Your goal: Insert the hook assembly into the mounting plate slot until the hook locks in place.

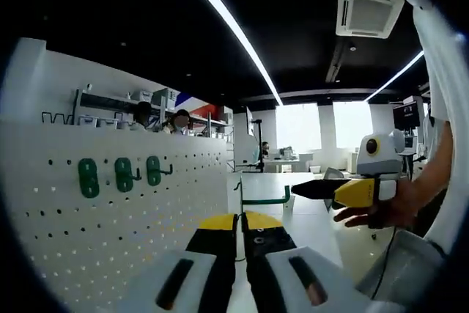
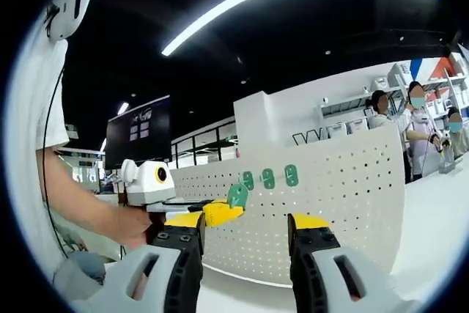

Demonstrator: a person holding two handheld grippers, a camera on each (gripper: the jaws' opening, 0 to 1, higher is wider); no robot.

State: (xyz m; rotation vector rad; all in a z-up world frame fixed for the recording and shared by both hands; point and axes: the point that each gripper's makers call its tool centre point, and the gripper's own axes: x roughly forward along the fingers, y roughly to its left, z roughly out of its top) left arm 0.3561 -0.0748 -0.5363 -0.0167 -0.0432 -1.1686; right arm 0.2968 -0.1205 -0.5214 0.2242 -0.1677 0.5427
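We see the left claw point(image 1: 240, 236) closed on a green hook point(image 1: 265, 199) above the white surface point(image 1: 308, 218). The right claw point(image 2: 243, 236) stands open, empty, facing the pegboard point(image 2: 330, 196).

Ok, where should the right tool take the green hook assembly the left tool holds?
Pinch its flat green oval plate across the faces, coming from the open side opposite the left tool; flat faces seat the pads, whereas the thin hook arm would likely twist.

Bright ceiling light strips point(image 1: 227, 23) on a dark ceiling, blown-out windows point(image 1: 322, 126) at centre right, curved fisheye edges, soft focus
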